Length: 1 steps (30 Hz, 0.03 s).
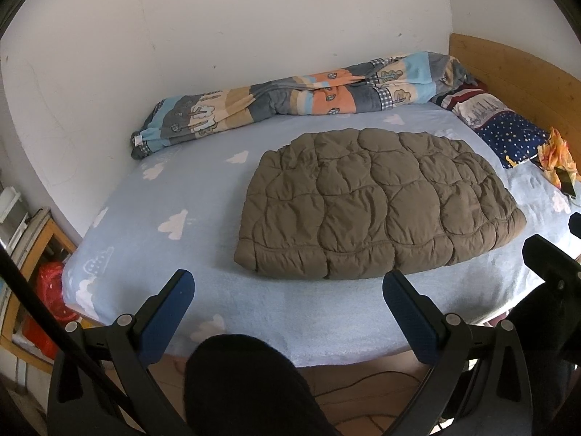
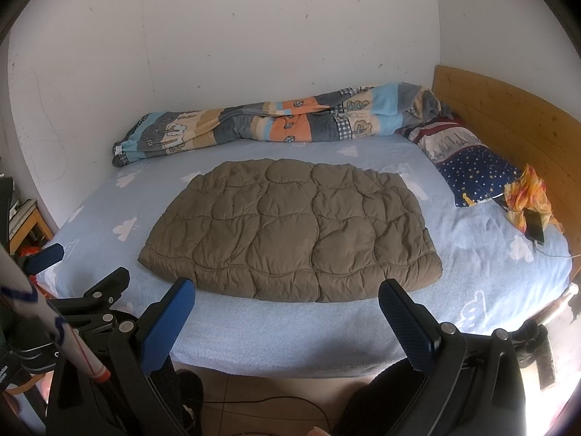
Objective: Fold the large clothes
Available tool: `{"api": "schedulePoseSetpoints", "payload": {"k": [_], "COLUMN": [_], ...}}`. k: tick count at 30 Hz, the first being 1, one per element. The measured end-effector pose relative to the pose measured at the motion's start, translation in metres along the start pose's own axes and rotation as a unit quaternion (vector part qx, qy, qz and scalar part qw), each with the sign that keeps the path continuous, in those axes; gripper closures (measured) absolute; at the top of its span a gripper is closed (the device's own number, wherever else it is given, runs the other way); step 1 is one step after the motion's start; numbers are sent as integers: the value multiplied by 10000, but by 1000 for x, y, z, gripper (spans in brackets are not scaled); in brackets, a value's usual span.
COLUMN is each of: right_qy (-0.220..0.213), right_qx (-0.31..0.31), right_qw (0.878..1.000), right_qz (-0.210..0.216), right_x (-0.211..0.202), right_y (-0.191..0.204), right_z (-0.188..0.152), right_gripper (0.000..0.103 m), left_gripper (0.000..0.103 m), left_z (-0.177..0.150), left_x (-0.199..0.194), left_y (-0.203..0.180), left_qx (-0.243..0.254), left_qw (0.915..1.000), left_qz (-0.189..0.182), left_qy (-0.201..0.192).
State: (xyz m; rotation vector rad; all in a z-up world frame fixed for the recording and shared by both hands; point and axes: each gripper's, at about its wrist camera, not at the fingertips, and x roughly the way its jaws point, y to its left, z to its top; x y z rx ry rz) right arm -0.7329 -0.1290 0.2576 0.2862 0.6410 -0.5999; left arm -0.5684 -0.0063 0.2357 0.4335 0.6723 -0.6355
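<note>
A brown quilted padded coat [image 1: 377,203] lies folded into a flat rounded packet on the light blue bed sheet [image 1: 189,196]. It also shows in the right wrist view [image 2: 290,229]. My left gripper [image 1: 288,283] is open and empty, held back from the coat's near edge over the bed's front. My right gripper [image 2: 287,292] is open and empty, just short of the coat's near hem. The left gripper's fingers [image 2: 109,283] show at the left of the right wrist view.
A rolled patterned blanket [image 1: 290,98] lies along the white wall. A starry pillow [image 2: 468,167], an orange cloth [image 2: 530,196] and a phone [image 2: 535,227] on a cable lie by the wooden headboard [image 2: 508,116]. A wooden shelf [image 1: 32,254] stands left of the bed.
</note>
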Motion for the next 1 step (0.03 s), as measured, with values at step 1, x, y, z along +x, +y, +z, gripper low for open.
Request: {"api": "schedulePoseSetpoints", "payload": {"k": [1], "right_qy": [-10], "right_qx": [-4], "right_qw": [10000], "right_qz": [7], "right_x": [0], "right_y": [0], "right_z": [-1], "right_gripper": [0], "left_gripper": [0], "left_z": [1], "left_x": [2], "left_y": [1], "left_qx": [-24], "left_qw": [10000], "left_qz": [-6], "left_qy": [2]}}
